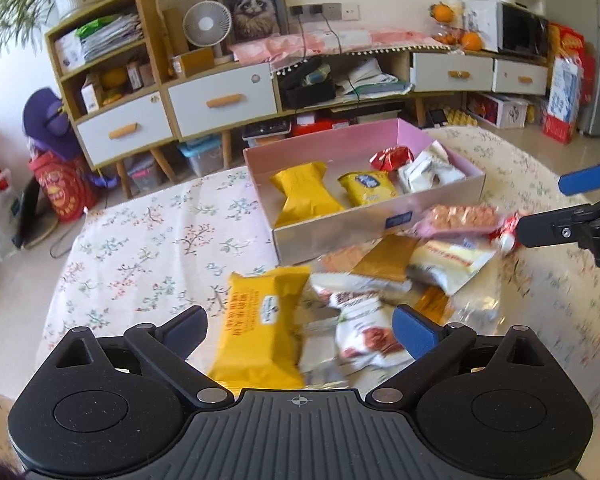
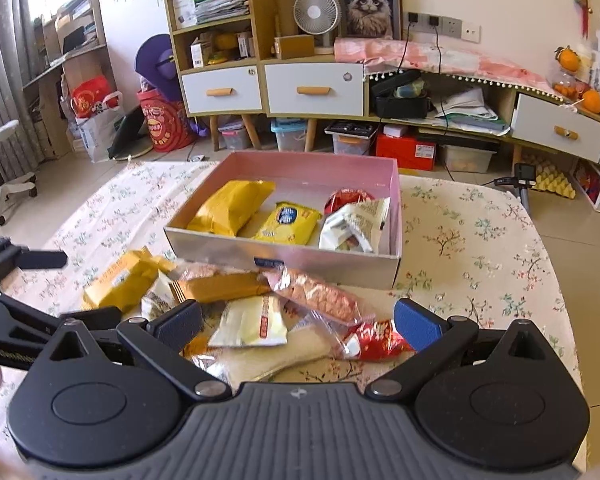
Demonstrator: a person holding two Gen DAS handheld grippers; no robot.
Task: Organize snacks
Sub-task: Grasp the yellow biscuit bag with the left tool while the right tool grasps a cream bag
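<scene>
My left wrist cam sits low over the near-left end of the snack pile [image 1: 380, 276], facing forward toward the pink box [image 1: 364, 196] and the sideboard [image 1: 228, 96] at the wall. My right wrist cam looks the same way from a bit further right and closer to square-on with the pink box [image 2: 292, 248]. Both share the box, the pile [image 2: 260, 304] and the floral tablecloth [image 2: 480, 248] (each also catches the other gripper at frame edge).

Home: drawer cabinet [image 2: 268, 84], cat portrait [image 2: 366, 8]
</scene>
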